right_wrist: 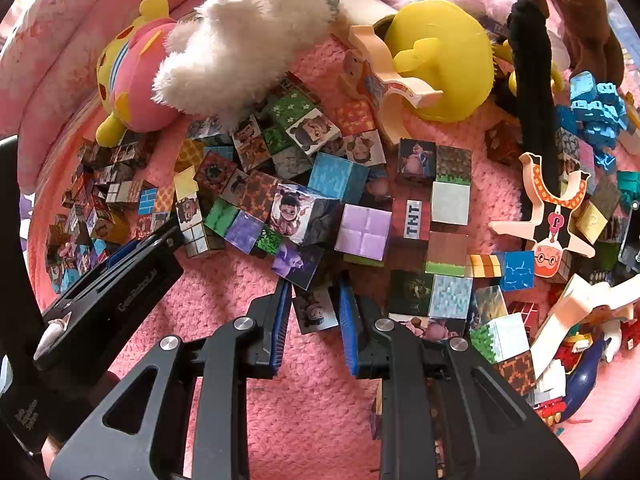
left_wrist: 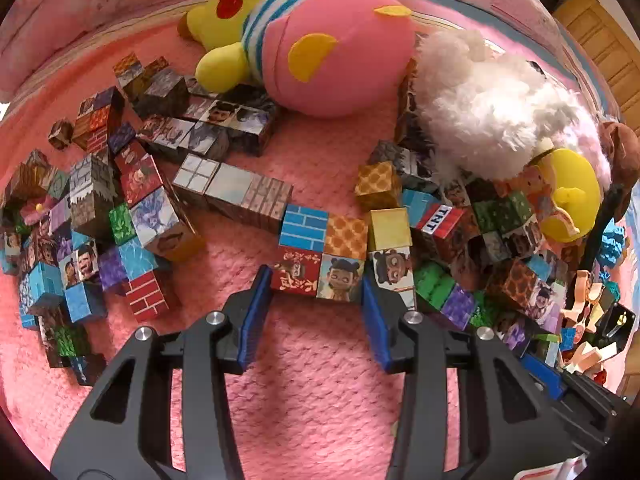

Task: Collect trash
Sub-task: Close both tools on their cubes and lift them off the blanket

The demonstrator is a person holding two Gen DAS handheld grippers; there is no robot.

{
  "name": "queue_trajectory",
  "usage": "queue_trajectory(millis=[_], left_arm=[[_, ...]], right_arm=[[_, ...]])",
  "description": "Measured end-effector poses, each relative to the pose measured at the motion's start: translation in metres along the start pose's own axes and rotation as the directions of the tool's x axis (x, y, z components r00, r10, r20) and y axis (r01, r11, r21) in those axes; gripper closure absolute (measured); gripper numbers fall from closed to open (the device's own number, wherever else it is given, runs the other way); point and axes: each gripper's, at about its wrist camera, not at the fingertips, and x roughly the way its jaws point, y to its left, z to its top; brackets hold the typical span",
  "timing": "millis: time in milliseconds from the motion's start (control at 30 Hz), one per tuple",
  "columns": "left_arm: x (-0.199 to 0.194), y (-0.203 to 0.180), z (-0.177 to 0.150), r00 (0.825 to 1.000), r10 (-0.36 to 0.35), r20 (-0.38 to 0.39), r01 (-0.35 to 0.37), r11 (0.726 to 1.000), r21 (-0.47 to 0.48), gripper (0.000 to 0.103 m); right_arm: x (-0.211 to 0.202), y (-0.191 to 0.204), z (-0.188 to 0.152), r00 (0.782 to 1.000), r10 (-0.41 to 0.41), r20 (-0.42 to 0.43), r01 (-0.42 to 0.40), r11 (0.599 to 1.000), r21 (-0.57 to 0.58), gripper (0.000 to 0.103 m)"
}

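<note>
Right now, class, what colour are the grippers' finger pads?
Blue, ribbed finger pads; left wrist view shows them best.

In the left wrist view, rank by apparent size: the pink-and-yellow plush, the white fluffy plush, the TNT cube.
1. pink-and-yellow plush
2. white fluffy plush, not much smaller
3. TNT cube, by far the smallest
</note>
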Motion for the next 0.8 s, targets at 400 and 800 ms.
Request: queue_trajectory(millis=[400,800], left_arm=[[-0.014,0.005,-0.029,1.0,-0.021,0.019,0.022,0.998,-0.062,0.062],[-0.039,0.013,-0.085,0.999,-0.047,-0.027,0.043,0.992,-0.118,0.062]], right_arm=[[-0.008,-0.004,-0.006,1.0,0.017,0.024,-0.017,1.0,-0.023,0.083],[-0.023,-0.002,-0.032,1.0,0.02,-0.006,-0.02,0.999,-0.047,0.083]])
